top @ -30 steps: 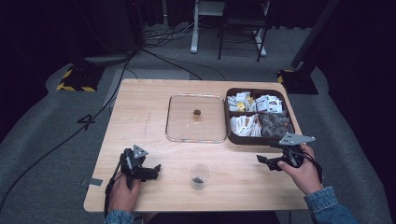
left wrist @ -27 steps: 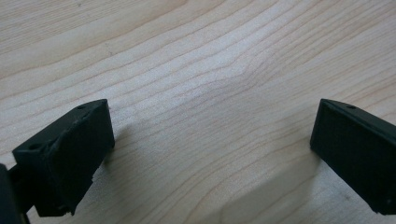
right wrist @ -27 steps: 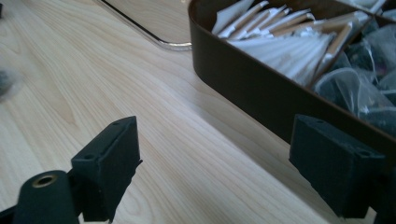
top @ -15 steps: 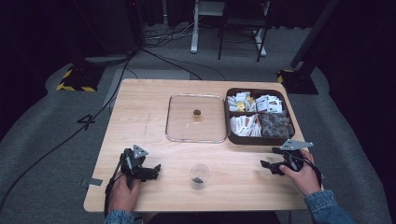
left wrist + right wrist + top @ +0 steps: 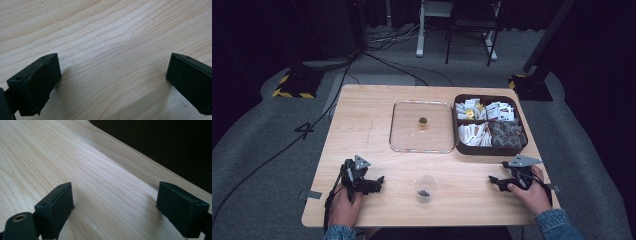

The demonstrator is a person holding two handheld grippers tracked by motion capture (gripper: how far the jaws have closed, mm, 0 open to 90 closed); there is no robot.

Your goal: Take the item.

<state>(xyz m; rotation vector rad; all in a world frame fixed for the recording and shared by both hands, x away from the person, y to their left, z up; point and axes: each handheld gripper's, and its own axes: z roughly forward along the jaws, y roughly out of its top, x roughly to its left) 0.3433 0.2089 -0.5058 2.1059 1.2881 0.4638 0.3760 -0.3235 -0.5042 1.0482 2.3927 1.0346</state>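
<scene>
My left gripper (image 5: pixel 379 182) rests on the wooden table (image 5: pixel 367 125) near its front left, held by a hand, jaws pointing right. Its own view has the jaws wide apart (image 5: pixel 112 82) over bare wood, so it is open and empty. My right gripper (image 5: pixel 493 181) lies at the front right, jaws pointing left; its own view (image 5: pixel 113 206) also has the jaws spread over bare wood near the table edge. Between the two stands a small clear cup (image 5: pixel 425 188) with something dark at its bottom.
A clear square tray (image 5: pixel 402 135) with a small brass-coloured object (image 5: pixel 423 121) sits at mid table. A dark box (image 5: pixel 489 148) of packets stands to its right. Cables and stand bases lie on the grey floor beyond.
My right gripper has moved down toward the front edge of the table and settled there. The left gripper has stayed put.
</scene>
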